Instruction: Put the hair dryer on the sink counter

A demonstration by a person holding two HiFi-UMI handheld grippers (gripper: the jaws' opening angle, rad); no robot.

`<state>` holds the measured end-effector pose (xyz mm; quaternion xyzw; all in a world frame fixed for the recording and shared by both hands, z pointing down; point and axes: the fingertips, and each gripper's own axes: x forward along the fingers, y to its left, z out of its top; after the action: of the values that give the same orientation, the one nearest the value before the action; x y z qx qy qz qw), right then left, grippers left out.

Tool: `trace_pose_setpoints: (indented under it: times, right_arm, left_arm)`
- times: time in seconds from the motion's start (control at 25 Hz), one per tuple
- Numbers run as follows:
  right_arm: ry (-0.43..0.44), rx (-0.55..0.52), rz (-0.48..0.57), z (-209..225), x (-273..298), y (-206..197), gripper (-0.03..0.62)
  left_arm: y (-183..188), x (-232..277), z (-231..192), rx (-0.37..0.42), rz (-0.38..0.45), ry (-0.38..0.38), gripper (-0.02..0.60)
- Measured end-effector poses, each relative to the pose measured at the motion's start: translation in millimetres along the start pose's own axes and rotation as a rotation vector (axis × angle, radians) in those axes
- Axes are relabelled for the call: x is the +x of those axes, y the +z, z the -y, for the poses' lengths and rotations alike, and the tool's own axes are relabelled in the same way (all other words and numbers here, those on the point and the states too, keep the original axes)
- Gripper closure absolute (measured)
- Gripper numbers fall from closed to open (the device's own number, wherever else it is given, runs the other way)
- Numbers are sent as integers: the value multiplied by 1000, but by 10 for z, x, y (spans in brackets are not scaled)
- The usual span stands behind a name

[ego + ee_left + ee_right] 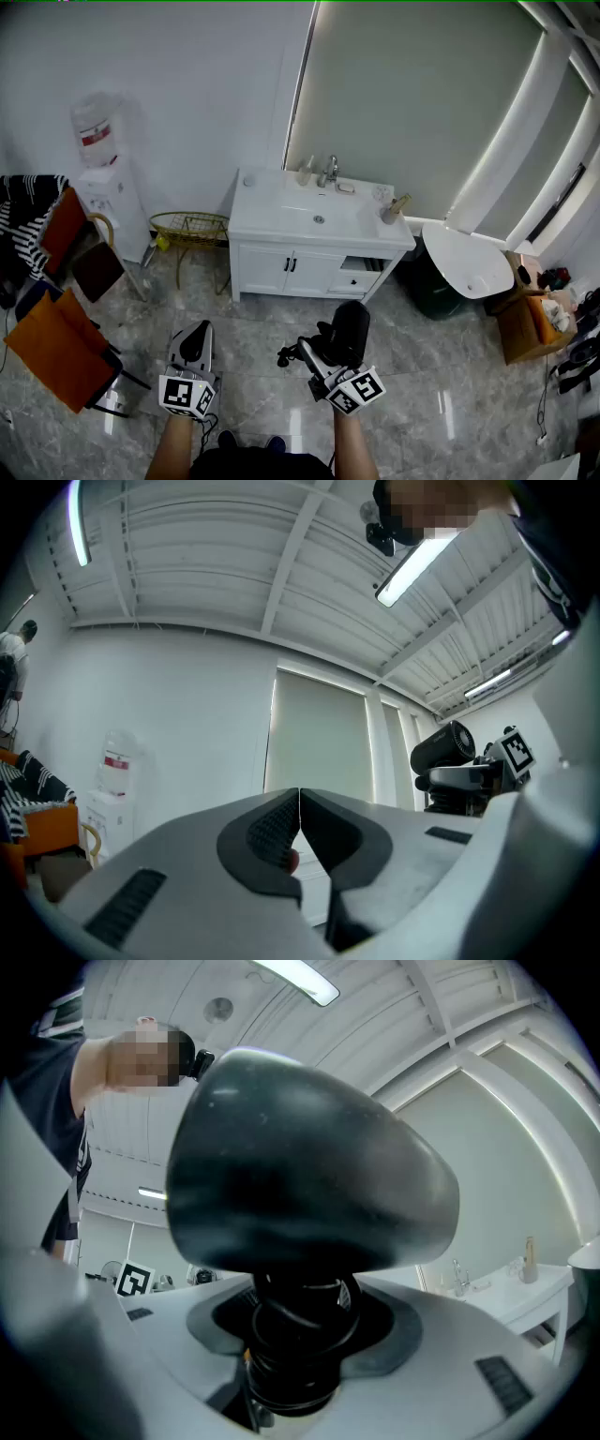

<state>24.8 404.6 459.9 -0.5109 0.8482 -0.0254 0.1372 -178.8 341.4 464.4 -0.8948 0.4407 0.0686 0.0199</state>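
Right gripper: jaws clamped on the handle of the hair dryer. The black handle, wrapped in coiled cord, sits between both pads; the rounded dryer body stands upright directly above the jaws and fills most of the right gripper view.

Left gripper: jaws pressed together, nothing between them. Held just beside the right gripper, to its left.

Hair dryer, location: in the air over the grey tiled floor, in front of the white sink counter and well apart from it.

Sink counter: against the wall, basin in the middle, faucet at the back, a bottle near its right edge.
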Motion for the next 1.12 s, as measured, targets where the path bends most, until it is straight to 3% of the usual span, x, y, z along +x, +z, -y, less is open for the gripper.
trace_pose_setpoints:
  times: [0.68,1.12]
  right_arm:
    - [1,4,11,109,-50,80,341]
    - [7,-27,-16,254,-195,112,341]
  left_arm:
    - [25,74,68,19,4,0,555]
    - [58,66,243,55,-8,43,555]
